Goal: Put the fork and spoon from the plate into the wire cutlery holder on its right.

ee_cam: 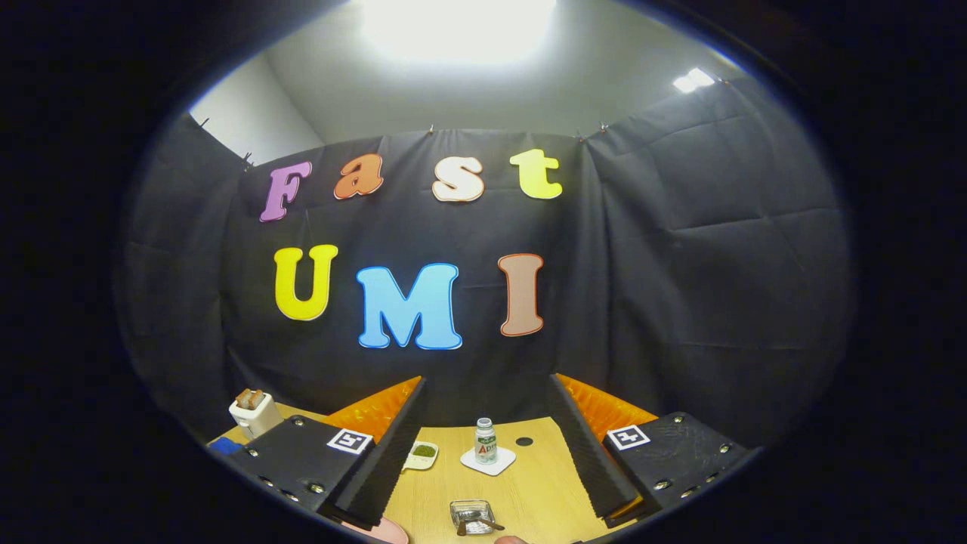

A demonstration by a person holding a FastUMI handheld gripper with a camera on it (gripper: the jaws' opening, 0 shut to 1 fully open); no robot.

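The gripper point(483, 453) is raised and looks out level across a light wooden bench point(529, 483) toward the black cloth wall point(680, 264) of the booth. Its two fingers point(385, 446) stand wide apart, released, with nothing held between them; the bench surface shows in the broad gap.

Low in that gap, nearest the camera, sits a small wire cutlery holder point(472, 516), with what looks like a utensil handle point(487, 522) lying across it; the detail is too small to tell whether it is the fork or the spoon. Just to the left of the holder, by the base of the left finger, a curved sliver of a pink plate point(385, 531) peeks in. What lies on it cannot be seen.

Farther ahead between the fingers stands a small white bottle point(486, 440) with a pale cap, upright on a white square coaster point(495, 462). To its left, close to the left finger, is a small white dish point(421, 453) holding something green. A dark round spot point(524, 441) marks the bench just right of the bottle.

Beyond the left finger, a white toaster point(255, 412) holds browned slices of bread point(249, 397). A bright ceiling light point(457, 26) glows overhead.
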